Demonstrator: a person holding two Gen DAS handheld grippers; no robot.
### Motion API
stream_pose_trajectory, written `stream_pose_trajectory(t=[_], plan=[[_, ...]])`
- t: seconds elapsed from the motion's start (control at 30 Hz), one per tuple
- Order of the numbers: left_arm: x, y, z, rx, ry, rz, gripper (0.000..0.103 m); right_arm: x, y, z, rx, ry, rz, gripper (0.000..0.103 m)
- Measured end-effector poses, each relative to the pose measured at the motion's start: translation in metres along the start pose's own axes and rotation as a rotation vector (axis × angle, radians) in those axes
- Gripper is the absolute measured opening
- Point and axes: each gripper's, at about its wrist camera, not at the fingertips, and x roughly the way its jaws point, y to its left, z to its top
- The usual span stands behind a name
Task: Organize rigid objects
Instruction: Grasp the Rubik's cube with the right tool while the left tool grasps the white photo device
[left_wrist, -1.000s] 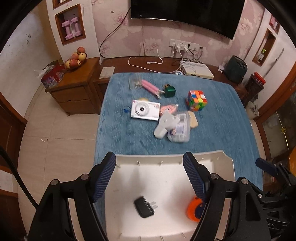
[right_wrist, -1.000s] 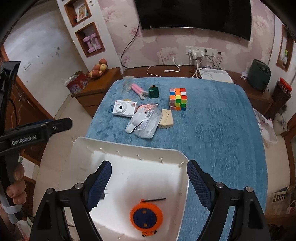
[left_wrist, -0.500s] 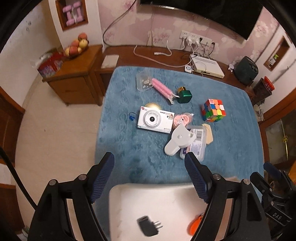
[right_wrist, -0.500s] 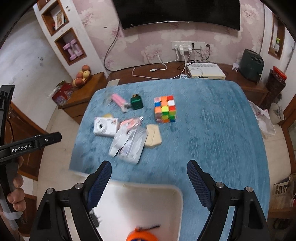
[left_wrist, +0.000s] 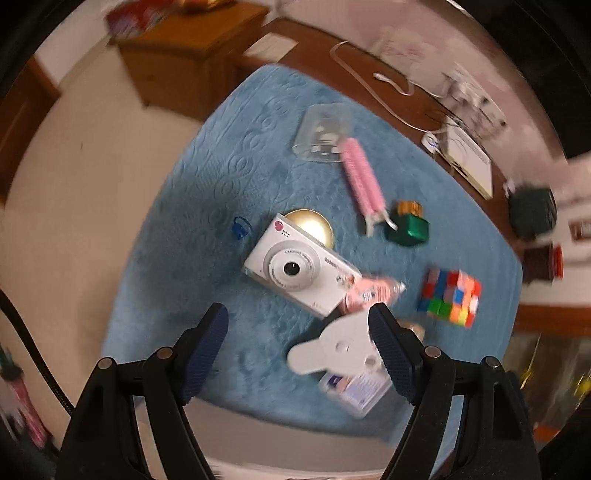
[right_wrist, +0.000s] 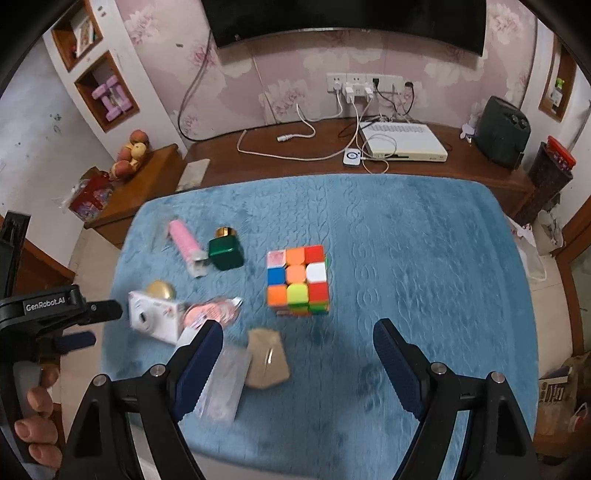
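Observation:
A white camera (left_wrist: 299, 273) lies on the blue cloth (left_wrist: 207, 206), with a gold round lid (left_wrist: 312, 225) behind it. Near it are a pink brush (left_wrist: 360, 181), a green bottle (left_wrist: 408, 223), a colour cube (left_wrist: 450, 297), a white flat gadget (left_wrist: 336, 349) and a clear packet (left_wrist: 356, 387). My left gripper (left_wrist: 299, 354) is open and empty, just short of the camera. My right gripper (right_wrist: 299, 363) is open and empty, below the colour cube (right_wrist: 298, 280). The camera (right_wrist: 155, 319), green bottle (right_wrist: 226, 251), a tan block (right_wrist: 266, 358) and the left gripper's body (right_wrist: 55, 314) show in the right wrist view.
A clear case (left_wrist: 323, 133) lies at the cloth's far side and a small blue clip (left_wrist: 240, 229) at its left. A wooden bench (right_wrist: 369, 158) with a white box (right_wrist: 402, 142), cables and a dark appliance (right_wrist: 502, 131) runs behind the cloth. A wooden cabinet (right_wrist: 140, 181) stands at left.
Both grippers have moved forward over the cloth toward the objects. The white tray has all but left both views. The left view is now much closer to the camera.

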Motion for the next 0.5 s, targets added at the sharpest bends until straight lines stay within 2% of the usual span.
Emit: stream_pose_trajectory(t=[0.23,0.5], plan=[[0.033,0.014,0.01,-0.234,0.04,-0.04,0.081,0.04,-0.002,0.019,-0.005,0.047,0.007,0.084],[0.056,0.027,0.002,-0.454,0.017,-0.104,0.081,0.066,-0.005,0.032,-0.011,0.091,0.002,0.084]])
